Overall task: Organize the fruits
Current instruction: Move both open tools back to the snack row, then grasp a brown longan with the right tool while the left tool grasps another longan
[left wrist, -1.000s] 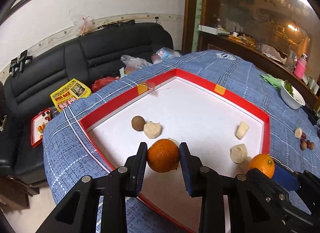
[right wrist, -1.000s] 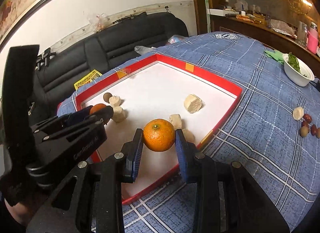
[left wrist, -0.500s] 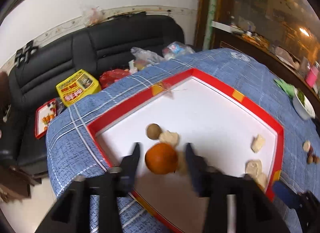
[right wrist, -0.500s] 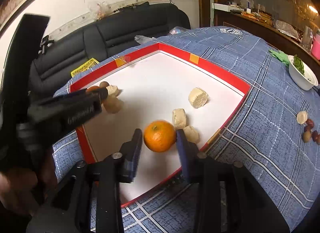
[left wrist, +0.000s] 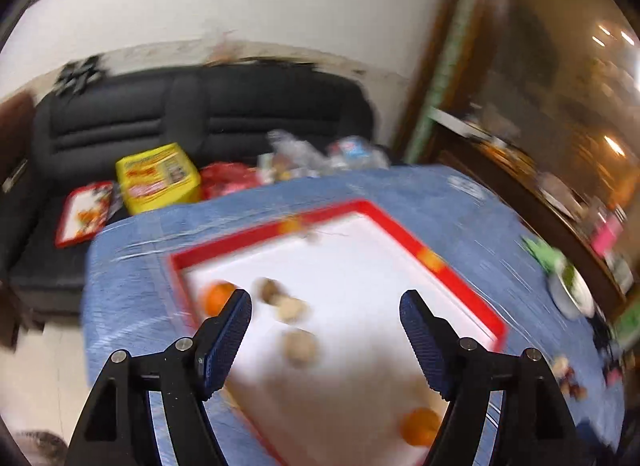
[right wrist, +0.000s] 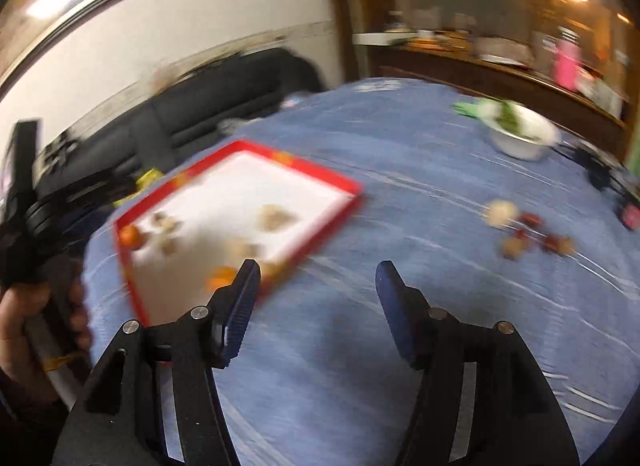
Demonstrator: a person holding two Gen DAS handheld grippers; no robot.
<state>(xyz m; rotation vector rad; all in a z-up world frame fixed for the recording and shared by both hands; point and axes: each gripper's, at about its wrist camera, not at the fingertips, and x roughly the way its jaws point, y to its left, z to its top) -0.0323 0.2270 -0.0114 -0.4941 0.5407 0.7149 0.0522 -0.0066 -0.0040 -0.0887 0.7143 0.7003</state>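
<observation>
Two oranges lie in the red-rimmed tray [left wrist: 400,221] on the blue-clothed worktop [right wrist: 400,169], one [left wrist: 218,298] in its corner just behind the left hand-held gripper [left wrist: 326,304], the other [left wrist: 418,424] by the near rim. Both views are smeared, and the risk lies there: a round orange just let go could roll against the pale pieces [left wrist: 300,344] beside it, or a sweeping finger could knock the rim. The left hand-held gripper's jaws have just been opening and stand wide apart, empty. The right hand-held gripper [right wrist: 316,278], likewise just opening and empty, hangs over bare cloth, with loose small fruits [right wrist: 528,234] lying well off the tray, still to be gathered.
</observation>
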